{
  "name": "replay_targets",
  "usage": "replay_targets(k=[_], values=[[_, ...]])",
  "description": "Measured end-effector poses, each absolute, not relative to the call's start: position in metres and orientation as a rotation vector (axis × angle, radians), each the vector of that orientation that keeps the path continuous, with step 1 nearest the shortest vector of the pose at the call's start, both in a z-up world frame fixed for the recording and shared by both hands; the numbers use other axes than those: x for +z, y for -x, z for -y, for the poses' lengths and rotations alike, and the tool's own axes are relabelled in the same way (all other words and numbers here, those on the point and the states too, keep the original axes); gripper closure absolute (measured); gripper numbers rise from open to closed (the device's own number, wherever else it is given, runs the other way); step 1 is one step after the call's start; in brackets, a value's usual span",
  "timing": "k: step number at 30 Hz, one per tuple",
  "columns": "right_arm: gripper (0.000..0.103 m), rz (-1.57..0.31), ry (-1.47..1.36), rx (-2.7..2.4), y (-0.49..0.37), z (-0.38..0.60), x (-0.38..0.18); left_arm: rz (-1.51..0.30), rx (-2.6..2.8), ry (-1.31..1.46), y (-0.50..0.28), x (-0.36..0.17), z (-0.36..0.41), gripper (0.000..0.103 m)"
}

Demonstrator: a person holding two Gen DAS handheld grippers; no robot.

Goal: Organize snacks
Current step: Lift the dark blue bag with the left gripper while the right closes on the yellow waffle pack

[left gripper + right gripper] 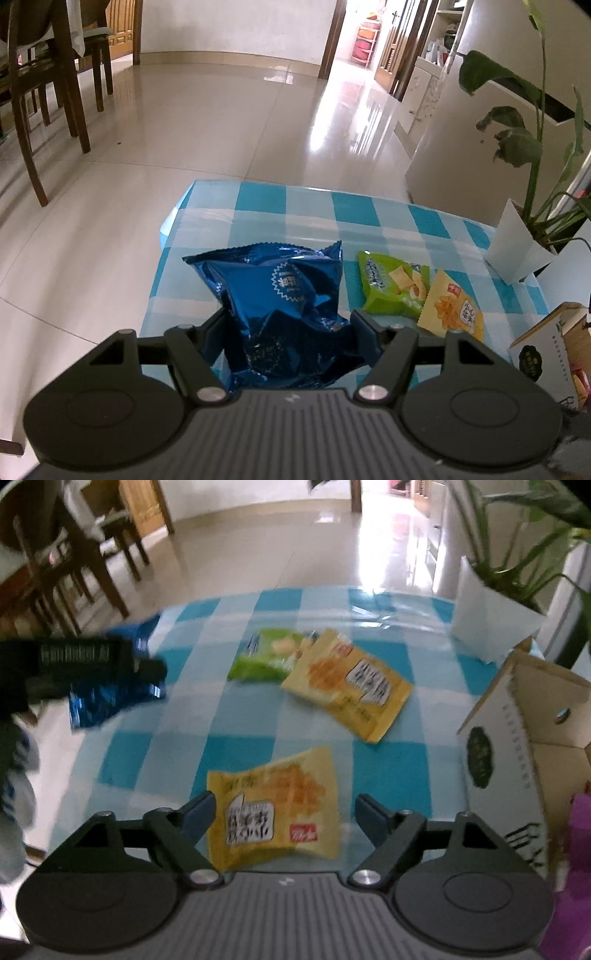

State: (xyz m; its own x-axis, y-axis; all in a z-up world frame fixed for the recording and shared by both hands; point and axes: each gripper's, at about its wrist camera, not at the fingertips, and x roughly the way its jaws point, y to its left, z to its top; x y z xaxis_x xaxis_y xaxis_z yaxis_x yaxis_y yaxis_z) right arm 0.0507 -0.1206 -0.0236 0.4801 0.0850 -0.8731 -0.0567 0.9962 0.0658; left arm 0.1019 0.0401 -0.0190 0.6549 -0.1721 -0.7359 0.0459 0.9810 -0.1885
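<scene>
In the left wrist view my left gripper (289, 322) is shut on a crumpled blue foil snack bag (280, 280), held over the left end of the blue-checked table (314, 206). The right wrist view shows that same gripper (147, 670) and blue bag (103, 701) at the table's left edge. My right gripper (285, 802) stands open over a yellow snack packet (280, 812) that lies flat on the cloth between its fingers; the right finger stands clear of it. A green packet (262, 657) and a second yellow packet (351, 683) lie further back, overlapping.
An open cardboard box (517, 738) stands at the table's right edge, something purple beside it. A plant in a white pot (484, 616) occupies the back right corner. Wooden chairs (44, 92) stand on the tiled floor to the left.
</scene>
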Motion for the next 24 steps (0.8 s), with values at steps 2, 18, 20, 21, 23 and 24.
replay_targets(k=[2,18,20,21,23,24], values=[[0.014,-1.053,0.031,0.076,-0.048,0.112,-0.029,-0.847,-0.126,0.158,-0.101,-0.018,-0.041,0.034],[0.049,-0.997,0.025,0.070,-0.045,0.106,-0.010,-0.790,-0.143,0.133,-0.079,0.008,-0.043,0.034],[0.050,-0.986,0.010,0.068,-0.045,0.107,-0.006,-0.787,-0.148,0.140,-0.076,0.011,-0.045,0.034],[0.050,-0.982,0.007,0.066,-0.045,0.107,-0.004,-0.784,-0.148,0.139,-0.075,0.012,-0.046,0.034],[0.051,-0.977,-0.002,0.064,-0.045,0.107,-0.001,-0.775,-0.146,0.127,-0.072,0.014,-0.046,0.034],[0.051,-0.971,-0.007,0.063,-0.043,0.107,0.003,-0.771,-0.146,0.120,-0.072,0.015,-0.046,0.034]])
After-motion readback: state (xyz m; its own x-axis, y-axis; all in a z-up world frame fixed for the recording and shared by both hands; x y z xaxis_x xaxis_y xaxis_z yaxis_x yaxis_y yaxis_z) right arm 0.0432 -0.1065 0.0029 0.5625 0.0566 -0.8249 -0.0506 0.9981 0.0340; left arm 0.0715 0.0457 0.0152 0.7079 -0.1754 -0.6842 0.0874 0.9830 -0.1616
